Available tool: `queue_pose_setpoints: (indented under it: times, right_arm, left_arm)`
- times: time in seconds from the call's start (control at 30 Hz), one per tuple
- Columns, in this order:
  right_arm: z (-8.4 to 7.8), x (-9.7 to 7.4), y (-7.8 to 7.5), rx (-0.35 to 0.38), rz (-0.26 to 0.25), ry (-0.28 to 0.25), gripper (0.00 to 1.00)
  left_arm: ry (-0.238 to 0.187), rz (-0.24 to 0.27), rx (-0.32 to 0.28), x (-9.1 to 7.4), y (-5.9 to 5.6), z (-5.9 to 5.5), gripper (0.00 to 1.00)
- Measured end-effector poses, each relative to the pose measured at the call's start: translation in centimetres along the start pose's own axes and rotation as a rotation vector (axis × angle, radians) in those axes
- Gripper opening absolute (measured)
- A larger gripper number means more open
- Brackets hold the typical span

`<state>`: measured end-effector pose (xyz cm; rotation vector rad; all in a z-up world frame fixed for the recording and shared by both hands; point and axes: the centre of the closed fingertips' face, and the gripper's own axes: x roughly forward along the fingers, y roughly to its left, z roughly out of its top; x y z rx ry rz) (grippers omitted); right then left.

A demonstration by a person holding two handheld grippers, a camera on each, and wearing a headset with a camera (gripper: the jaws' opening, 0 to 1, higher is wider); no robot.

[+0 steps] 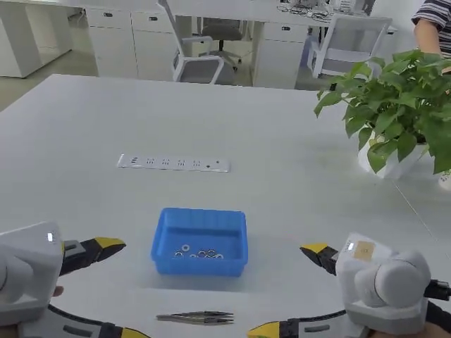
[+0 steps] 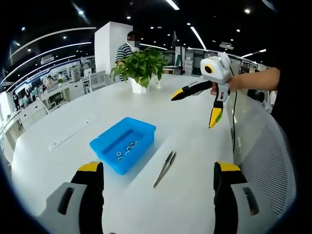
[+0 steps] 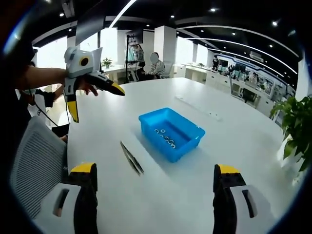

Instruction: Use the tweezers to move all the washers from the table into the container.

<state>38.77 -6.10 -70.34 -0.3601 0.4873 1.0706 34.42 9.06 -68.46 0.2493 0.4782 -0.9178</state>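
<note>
Left gripper (image 1: pixel 121 289) and right gripper (image 1: pixel 285 289) hang open, empty; tweezers (image 1: pixel 195 317) rest at the table's (image 1: pixel 296 183) near edge, washers (image 1: pixel 201 253) seemingly all in the box (image 1: pixel 199 267).

A pale grey bench (image 1: pixel 296 183) carries four things. A blue container (image 1: pixel 199 266) sits near the front edge, with tweezers (image 1: pixel 195 318) lying flat just in front of it. A white power strip (image 1: pixel 173 163) lies farther back, well apart, and a leafy potted plant (image 1: pixel 394 105) stands at the head view's right.

Tiny washers (image 1: pixel 199 253) in container (image 1: pixel 232 266), number unclear
</note>
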Motion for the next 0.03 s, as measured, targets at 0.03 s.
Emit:
queue_pose_setpoints:
  times: [0.03]
  right_arm:
    - [0.00,-0.06,0.02,0.001,0.000,-0.001,1.00]
  left_arm:
    - [0.002,0.001,0.002,0.01,0.05,-0.05,0.99]
